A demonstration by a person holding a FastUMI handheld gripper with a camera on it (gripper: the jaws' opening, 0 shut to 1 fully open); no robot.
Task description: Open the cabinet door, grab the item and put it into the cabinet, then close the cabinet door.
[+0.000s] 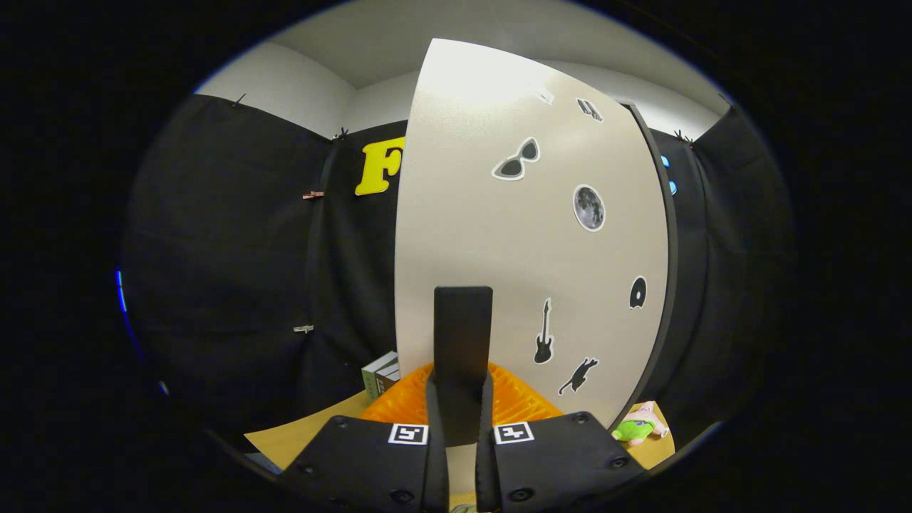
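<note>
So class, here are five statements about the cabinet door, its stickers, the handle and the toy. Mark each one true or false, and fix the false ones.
1. The gripper is shut on the door's handle. True.
2. The door bears a guitar sticker. True.
3. The toy lies between the fingers. False: it lies on the table, off to the right past the door's edge.
4. The moon sticker sits below the guitar sticker. False: above it.
5. A sunglasses sticker is on the door. True.

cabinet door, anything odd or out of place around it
Nothing looks damaged or spilled. The cabinet door carries intact stickers, and the gripper is shut on its black handle. A small plush toy lies on the table beside the door.
</note>
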